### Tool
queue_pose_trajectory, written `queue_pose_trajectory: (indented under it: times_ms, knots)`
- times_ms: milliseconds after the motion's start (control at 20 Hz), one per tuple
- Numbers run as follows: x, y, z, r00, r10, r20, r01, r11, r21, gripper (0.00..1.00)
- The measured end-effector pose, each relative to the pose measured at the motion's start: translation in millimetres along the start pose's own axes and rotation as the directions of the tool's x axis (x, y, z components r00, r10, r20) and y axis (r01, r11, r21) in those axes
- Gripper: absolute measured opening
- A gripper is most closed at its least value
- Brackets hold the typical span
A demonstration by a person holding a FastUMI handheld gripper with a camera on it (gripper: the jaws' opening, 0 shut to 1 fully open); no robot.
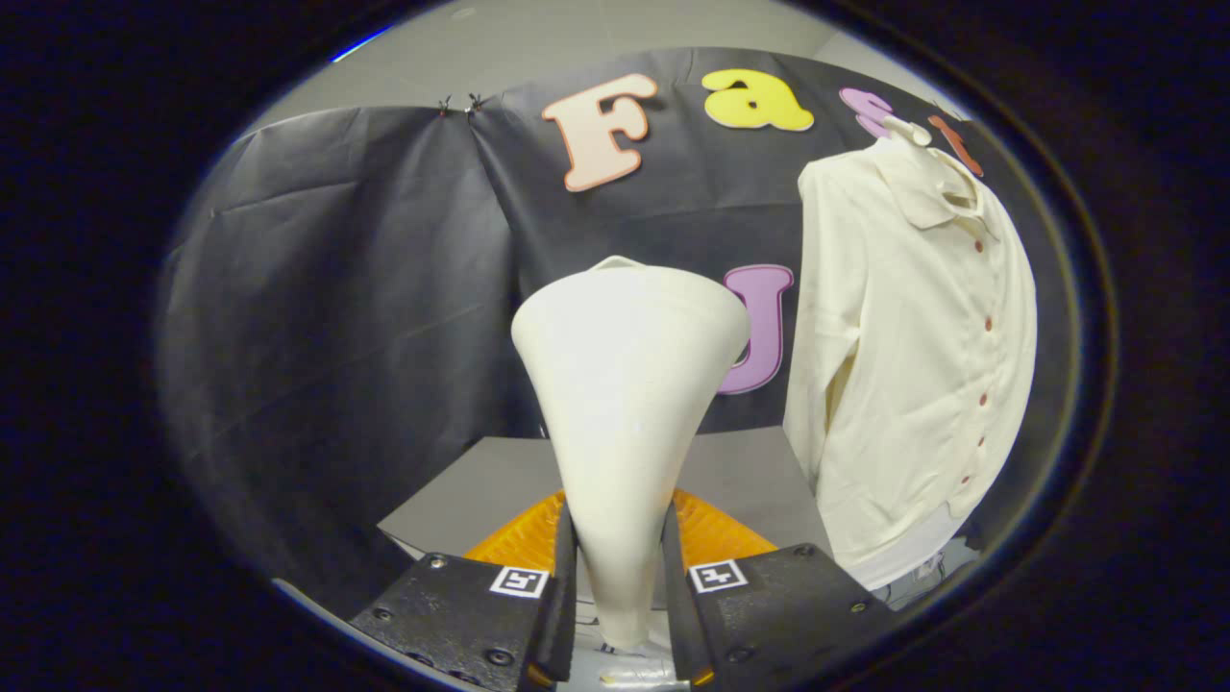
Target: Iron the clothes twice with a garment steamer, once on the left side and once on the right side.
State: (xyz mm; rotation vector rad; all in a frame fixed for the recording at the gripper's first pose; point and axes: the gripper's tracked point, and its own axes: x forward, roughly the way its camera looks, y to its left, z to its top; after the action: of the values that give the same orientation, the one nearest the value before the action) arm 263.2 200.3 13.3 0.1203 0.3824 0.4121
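Gripper (619, 586) is clamped on the steamer (627, 384): both fingers are pressed against the narrow lower part of its cream, cone-shaped body. The steamer is held upright between the fingers, its wide head flaring above them. The shirt (913, 365), cream with a collar and a row of dark red buttons, is hung against the black booth wall, beyond the fingers and to the right of the steamer, not touched by it. A grey table (740, 471) and an orange ribbed item (711, 533) are seen below, behind the steamer.

1 steamer (627, 404), 1 shirt (913, 384), maybe 1 orange mat (716, 538).
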Motion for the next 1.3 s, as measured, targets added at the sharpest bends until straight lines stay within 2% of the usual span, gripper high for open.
queue_pose_trajectory:
  times_ms: [200, 400, 550, 650, 900, 1150, 1300]
  knots:
    - [-38, -26, 36, 0.995, -0.057, 0.084, 0.058, 0.998, -0.005, 0.39]
    - [-70, -90, 63, 0.968, -0.201, 0.153, 0.206, 0.978, -0.017, 0.39]
    - [-81, -132, 76, 0.942, -0.283, 0.179, 0.283, 0.959, 0.024, 0.39]
    - [-84, -156, 84, 0.932, -0.304, 0.197, 0.297, 0.953, 0.066, 0.39]
    - [-74, -222, 100, 0.9, -0.384, 0.206, 0.378, 0.923, 0.066, 0.39]
    - [-40, -255, 101, 0.89, -0.41, 0.201, 0.4, 0.912, 0.094, 0.39]
    - [-22, -261, 97, 0.896, -0.401, 0.191, 0.388, 0.916, 0.107, 0.39]
